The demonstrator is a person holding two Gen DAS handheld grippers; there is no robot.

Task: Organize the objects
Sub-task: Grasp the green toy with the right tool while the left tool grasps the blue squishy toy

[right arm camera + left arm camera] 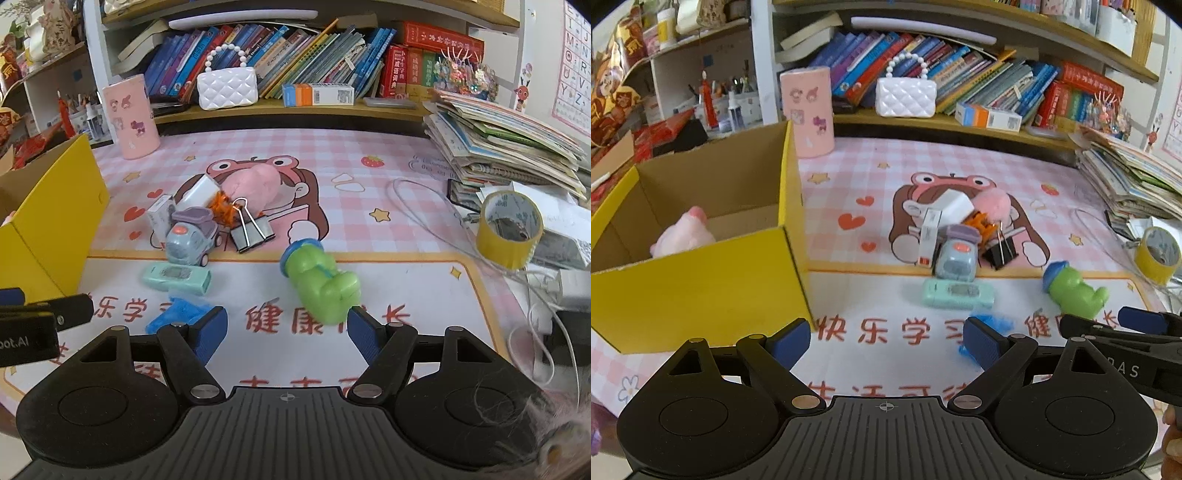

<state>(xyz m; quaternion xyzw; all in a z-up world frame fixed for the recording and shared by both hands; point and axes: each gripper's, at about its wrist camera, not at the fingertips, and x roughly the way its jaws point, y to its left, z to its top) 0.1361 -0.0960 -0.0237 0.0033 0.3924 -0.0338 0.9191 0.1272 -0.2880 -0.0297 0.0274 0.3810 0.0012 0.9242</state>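
Hovering at the lower edge of each view, both tongs hang empty over the desk point(369, 258): the left tongs point(884, 339) gape wide, the right tongs point(286, 328) stand apart with nothing between them. The green toy point(321, 284) lies on its side just above the right tongs, probably the next pick. The yellow box point(701, 280) at left stands open-topped to receive things; a pink plush point(685, 232) already sits inside.

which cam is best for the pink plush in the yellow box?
Left wrist: it looks into the yellow box and shows the pink plush lying inside. Right wrist catches only the box's outer wall at the left edge; the plush is practically hidden.
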